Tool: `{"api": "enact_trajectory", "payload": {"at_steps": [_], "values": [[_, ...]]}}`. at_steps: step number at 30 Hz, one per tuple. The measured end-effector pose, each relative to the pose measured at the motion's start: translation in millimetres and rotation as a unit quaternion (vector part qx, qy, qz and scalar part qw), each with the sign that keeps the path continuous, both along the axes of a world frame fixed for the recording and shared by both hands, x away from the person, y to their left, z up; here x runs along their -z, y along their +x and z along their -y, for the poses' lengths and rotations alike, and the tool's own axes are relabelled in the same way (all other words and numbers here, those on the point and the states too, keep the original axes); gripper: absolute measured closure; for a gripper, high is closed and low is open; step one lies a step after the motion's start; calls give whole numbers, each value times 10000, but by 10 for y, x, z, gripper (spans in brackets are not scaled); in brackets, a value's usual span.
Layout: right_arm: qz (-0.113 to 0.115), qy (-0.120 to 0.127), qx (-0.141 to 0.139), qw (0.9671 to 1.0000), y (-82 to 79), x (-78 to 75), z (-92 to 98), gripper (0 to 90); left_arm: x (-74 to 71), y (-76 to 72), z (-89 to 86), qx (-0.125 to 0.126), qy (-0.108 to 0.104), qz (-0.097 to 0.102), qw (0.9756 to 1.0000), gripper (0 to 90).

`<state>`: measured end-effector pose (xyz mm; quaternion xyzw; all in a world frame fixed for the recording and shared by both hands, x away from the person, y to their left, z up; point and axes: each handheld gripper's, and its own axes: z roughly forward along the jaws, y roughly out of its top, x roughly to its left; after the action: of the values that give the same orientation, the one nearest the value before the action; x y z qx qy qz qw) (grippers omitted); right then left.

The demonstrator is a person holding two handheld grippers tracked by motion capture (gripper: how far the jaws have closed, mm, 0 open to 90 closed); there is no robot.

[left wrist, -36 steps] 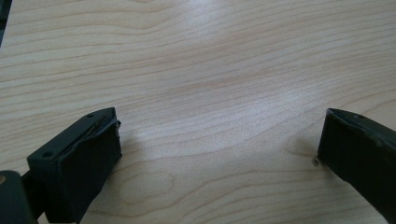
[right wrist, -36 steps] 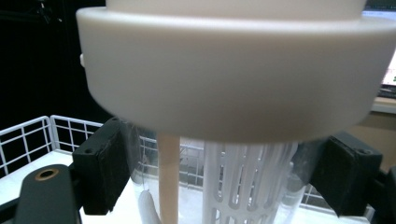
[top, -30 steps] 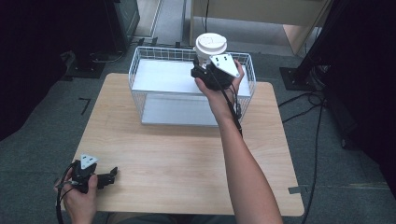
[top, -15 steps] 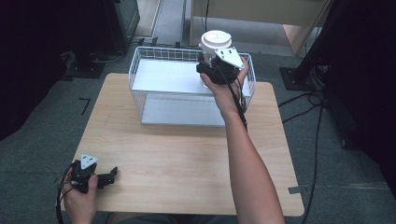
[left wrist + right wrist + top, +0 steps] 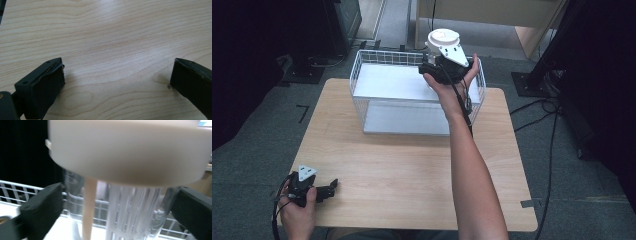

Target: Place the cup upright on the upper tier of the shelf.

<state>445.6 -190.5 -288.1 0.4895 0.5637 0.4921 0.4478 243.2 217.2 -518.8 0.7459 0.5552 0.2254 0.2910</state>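
Fingers of the right gripper (image 5: pixel 434 67) stand wide apart, one on each side of the clear ribbed cup (image 5: pixel 132 212) with its white lid (image 5: pixel 443 38); they have just been opening, and their pads do not press on the cup in the right gripper view. The cup sits between them, upright, with the lid above the fingers and a pale straw (image 5: pixel 88 207) going down inside it (this view is blurred, so finer details I cannot tell).

Below and around these fingers is the wooden surface (image 5: pixel 412 170), the largest thing here. On its far part stands the white wire basket (image 5: pixel 362 75); the right fingers are over its far right corner, and the basket's wire wall shows behind the cup.

The person's right hand (image 5: pixel 452 82) holds the gripper from below, the forearm reaching across the surface.

Fingers of the left gripper (image 5: pixel 328 187) are also open, with bare wood between them, resting low at the near left corner of the surface, well apart from the basket and the cup.
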Motion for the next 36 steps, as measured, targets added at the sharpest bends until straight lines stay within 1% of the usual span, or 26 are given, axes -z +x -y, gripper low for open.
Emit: {"api": "enact_trajectory", "payload": {"at_steps": [1,2,5,6,8,10,12,17,20,25,29,33,34,36], "values": [[59,8,-10,10000,-12,-11,6,0,0,-1,1,-4,-5,0,10000,0],[62,38,-36,10000,-27,-21,6,0,0,0,1,-4,-5,-1,10000,0],[76,21,-29,10000,-70,-30,18,0,0,0,1,-3,-4,0,10000,0],[76,101,-88,9999,-91,-34,33,0,0,0,1,-4,-4,0,10000,0],[75,194,-117,9997,-139,-34,69,0,0,0,1,-4,-5,-1,10000,0],[90,123,-91,9998,-179,-28,92,0,0,0,1,-5,-4,0,10000,0],[77,158,-115,9998,-229,-20,127,0,0,0,1,-5,-5,0,10000,0],[115,148,-198,9996,-367,17,240,0,0,0,1,-5,-4,1,10000,0],[199,255,-276,9991,-475,30,325,0,1,0,1,-4,-4,1,10000,0],[305,205,-385,9986,-646,81,411,0,0,0,1,-4,-3,-1,10000,0],[370,259,-489,9978,-785,122,461,0,1,0,1,-4,-3,2,10000,0],[374,160,-566,9976,-889,166,504,0,1,0,1,-4,-3,1,10000,0],[369,152,-594,9974,-943,194,537,0,1,0,1,-4,-3,1,10000,0],[365,149,-591,9975,-961,205,546,0,0,0,0,-1,0,-2,10000,0]]}}
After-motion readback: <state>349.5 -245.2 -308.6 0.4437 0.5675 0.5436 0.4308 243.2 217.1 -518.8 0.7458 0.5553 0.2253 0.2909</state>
